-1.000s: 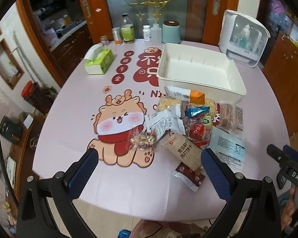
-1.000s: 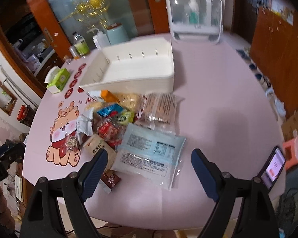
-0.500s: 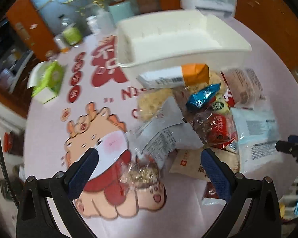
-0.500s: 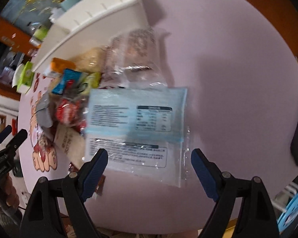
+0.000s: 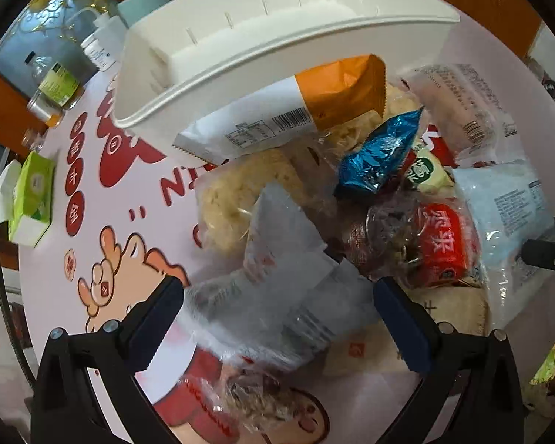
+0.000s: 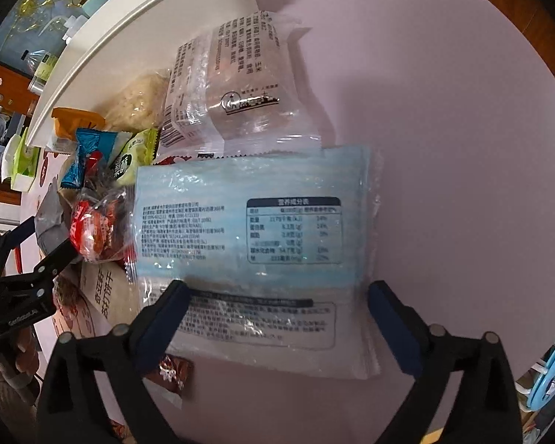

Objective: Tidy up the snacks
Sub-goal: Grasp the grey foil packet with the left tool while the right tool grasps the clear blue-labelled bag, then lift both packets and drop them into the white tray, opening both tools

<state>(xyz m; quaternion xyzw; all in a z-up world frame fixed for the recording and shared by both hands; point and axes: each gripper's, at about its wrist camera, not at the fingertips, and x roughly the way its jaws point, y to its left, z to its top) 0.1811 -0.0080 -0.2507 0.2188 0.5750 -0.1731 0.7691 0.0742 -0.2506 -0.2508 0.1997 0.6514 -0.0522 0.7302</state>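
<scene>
- Whereas a second ago both claws hung back over the desk edge with the whole snack heap small ahead of them, each has now come down close over the pile, so the packets fill both views.
- At far left on the pink desk (image 5: pixel 92 259) sits a green tissue box (image 5: pixel 33 192); bottles (image 5: pixel 57 83) stand behind it, their labels too small to read.
- The white bin (image 5: pixel 277 37) stands at the back of the pile, and the white-and-orange packet (image 5: pixel 277 114) leans against its front wall, barcode showing.
- The left claw (image 5: pixel 277 318) is spread wide and holds nothing; its blue fingers (image 5: pixel 159 318) straddle a crinkled silvery packet (image 5: pixel 285 288), which a second ago lay well ahead of them.
- Below that packet lies a clear twist of nut candy (image 5: pixel 255 403) on the cartoon print.
- Right of the silver one come a blue foil candy (image 5: pixel 381 155), a green-labelled sachet (image 5: pixel 425 170) and a red wrapper (image 5: pixel 444 244) with white Chinese characters.
- A tan cracker pack (image 6: pixel 107 296) carries vertical Chinese lettering, partly hidden.
- A clear pack of brownish cake (image 6: pixel 240 88) bears rows of black Chinese print and a small ship-like logo.
- The right claw (image 6: pixel 277 314) is likewise fully open and empty, its fingers (image 6: pixel 166 314) either side of the near end of the pale blue packet (image 6: pixel 255 222), closer than before.
- That packet shows a nutrition table headed in Chinese; the figures are blurred.
- A small brown wrapper (image 6: pixel 170 370) lies under the left finger.
</scene>
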